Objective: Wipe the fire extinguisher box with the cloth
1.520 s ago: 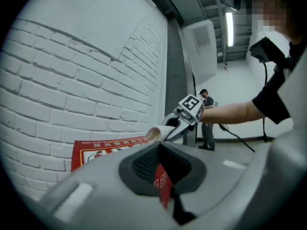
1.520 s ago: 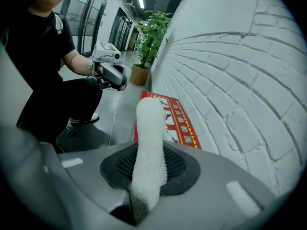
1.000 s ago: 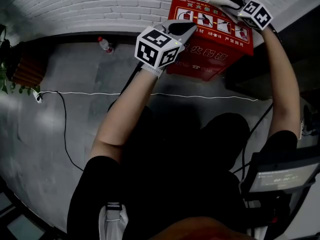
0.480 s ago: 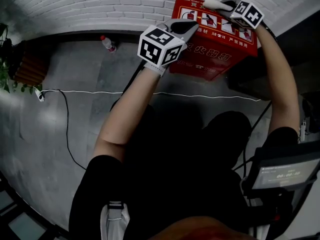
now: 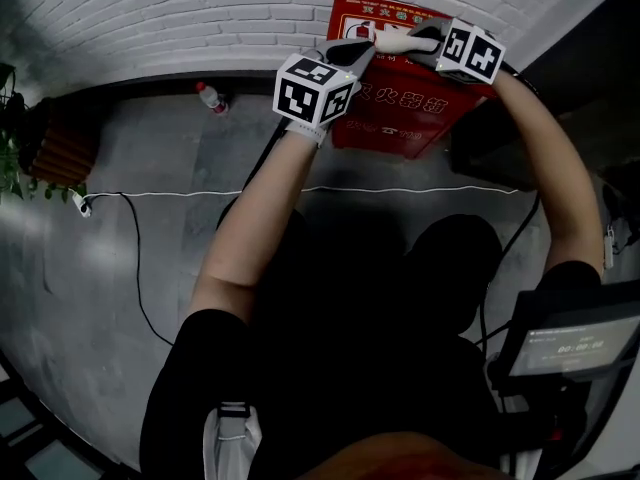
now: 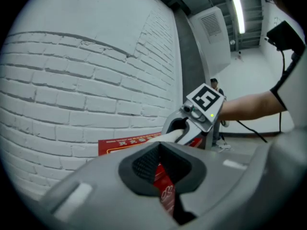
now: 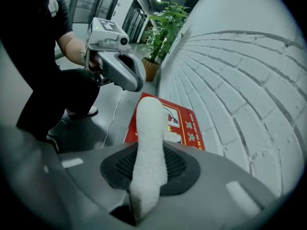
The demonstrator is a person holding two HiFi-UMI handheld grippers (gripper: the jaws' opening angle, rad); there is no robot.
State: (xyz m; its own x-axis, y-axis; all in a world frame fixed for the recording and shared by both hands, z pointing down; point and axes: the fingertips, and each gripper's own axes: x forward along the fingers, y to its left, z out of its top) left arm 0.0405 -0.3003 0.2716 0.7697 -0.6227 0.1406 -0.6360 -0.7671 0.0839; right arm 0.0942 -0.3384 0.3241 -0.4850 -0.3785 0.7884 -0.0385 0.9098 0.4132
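The red fire extinguisher box (image 5: 400,108) stands on the floor against the white brick wall. My right gripper (image 5: 425,40) is over the box's top edge, shut on a rolled white cloth (image 5: 398,41) that sticks out leftward past its jaws. In the right gripper view the cloth (image 7: 149,143) runs up between the pads, with the box (image 7: 180,123) beyond. My left gripper (image 5: 360,53) hovers at the box's upper left corner, shut and holding nothing. From the left gripper view, the right gripper (image 6: 184,128) and the cloth (image 6: 163,138) sit just ahead of the box (image 6: 124,143).
A plastic bottle with a red cap (image 5: 210,93) stands by the wall to the left. A white cable (image 5: 180,192) crosses the grey floor. A dark cabinet (image 5: 490,148) flanks the box on the right. A screen on a stand (image 5: 565,343) is near my right side. A potted plant (image 7: 165,25) stands along the wall.
The right gripper has carried the cloth leftward along the top of the box, closer to the left gripper. The left gripper has hardly moved.
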